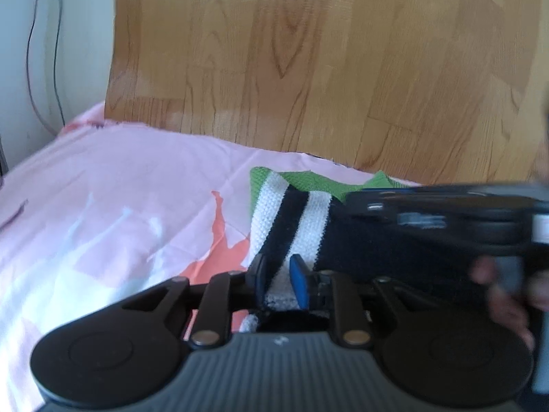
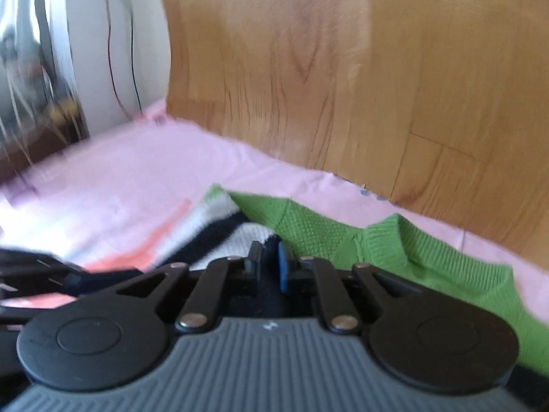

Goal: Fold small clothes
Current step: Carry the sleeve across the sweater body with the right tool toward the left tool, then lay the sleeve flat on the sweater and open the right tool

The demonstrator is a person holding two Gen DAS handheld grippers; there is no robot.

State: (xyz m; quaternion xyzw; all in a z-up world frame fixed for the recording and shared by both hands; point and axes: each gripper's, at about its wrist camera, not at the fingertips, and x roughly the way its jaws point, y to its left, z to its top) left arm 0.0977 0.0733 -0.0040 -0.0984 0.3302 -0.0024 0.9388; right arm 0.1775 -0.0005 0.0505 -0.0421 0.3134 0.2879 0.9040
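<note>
Folding has begun but looks far from done, by my judgement: my knitted sweater (image 1: pixel 291 219) lies rumpled on the pink bedsheet (image 1: pixel 113 185) in the middle of both views, below the wooden headboard (image 1: pixel 308 61), with no neat fold yet showing. At the left of the left view the sheet is bare, printed with coral and white shapes. In the lower middle, my left tongs (image 1: pixel 278 279) are nearly together, pinching a white and navy striped part of the sweater between the pads. At the right edge, my other tool and a hand (image 1: pixel 504 292) reach in, blurred. In the right view, my right tongs (image 2: pixel 269 266) are likewise nearly closed on dark knit, with the green collar (image 2: pixel 387 243) lying to their right.
</note>
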